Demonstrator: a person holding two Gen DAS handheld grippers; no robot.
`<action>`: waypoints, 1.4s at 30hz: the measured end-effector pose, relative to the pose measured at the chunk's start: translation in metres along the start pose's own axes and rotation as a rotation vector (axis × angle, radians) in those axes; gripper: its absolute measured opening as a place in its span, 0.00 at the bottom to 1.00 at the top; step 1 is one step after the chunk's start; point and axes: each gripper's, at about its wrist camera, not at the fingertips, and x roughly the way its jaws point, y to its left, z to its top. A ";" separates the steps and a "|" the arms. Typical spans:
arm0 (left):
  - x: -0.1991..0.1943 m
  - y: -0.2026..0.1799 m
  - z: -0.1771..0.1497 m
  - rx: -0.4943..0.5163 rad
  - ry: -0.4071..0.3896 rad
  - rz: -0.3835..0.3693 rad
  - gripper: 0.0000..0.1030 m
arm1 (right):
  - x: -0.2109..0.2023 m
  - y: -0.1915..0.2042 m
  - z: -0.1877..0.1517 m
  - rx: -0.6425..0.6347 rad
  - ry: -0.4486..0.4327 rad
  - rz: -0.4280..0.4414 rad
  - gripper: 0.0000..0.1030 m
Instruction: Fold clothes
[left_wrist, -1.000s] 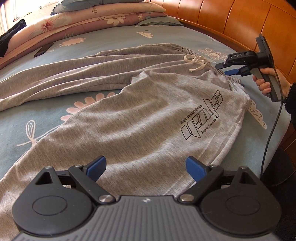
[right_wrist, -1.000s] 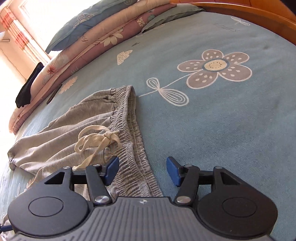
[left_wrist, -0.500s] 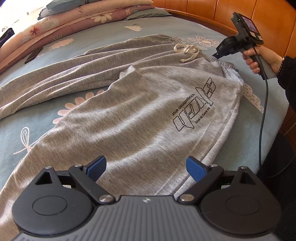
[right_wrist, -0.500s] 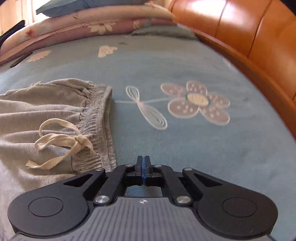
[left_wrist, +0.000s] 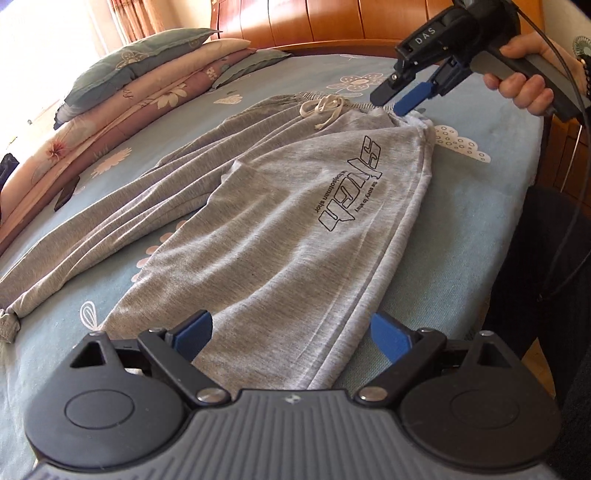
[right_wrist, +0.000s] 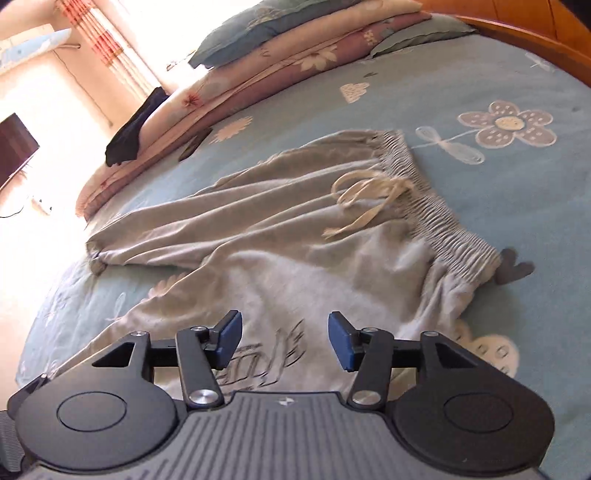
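Sweatpants (left_wrist: 280, 229) of grey jersey lie spread on the bed (left_wrist: 476, 206), waistband toward the headboard, both legs running back toward the camera. In the left wrist view the left gripper (left_wrist: 291, 334) hovers over the nearer leg with its jaws spread wide and nothing between them. Farther off, the right gripper (left_wrist: 400, 96), held by a hand (left_wrist: 524, 83), hangs just above the waistband corner.

In the right wrist view the right gripper's jaws have just been opening and stand parted over the printed thigh, empty. The elastic waistband (right_wrist: 439, 218) and its loose drawstring (right_wrist: 365, 199) show ahead.

My judgement: the cloth is light, limp and grippy enough, so it will sag and drag rather than hold shape. Best holds look like the thick gathered waistband corner for one hand and the leg's side seam or cuff for the other; avoid the drawstring.
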 end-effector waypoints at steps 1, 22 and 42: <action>-0.003 0.000 -0.003 -0.011 0.001 0.004 0.77 | 0.005 0.008 -0.010 0.003 0.029 0.021 0.56; -0.006 0.016 -0.064 0.026 0.137 0.093 0.41 | 0.045 0.154 -0.137 -1.163 0.171 -0.239 0.56; -0.026 0.051 -0.078 0.001 0.268 -0.058 0.01 | 0.061 0.168 -0.150 -1.582 0.322 -0.161 0.03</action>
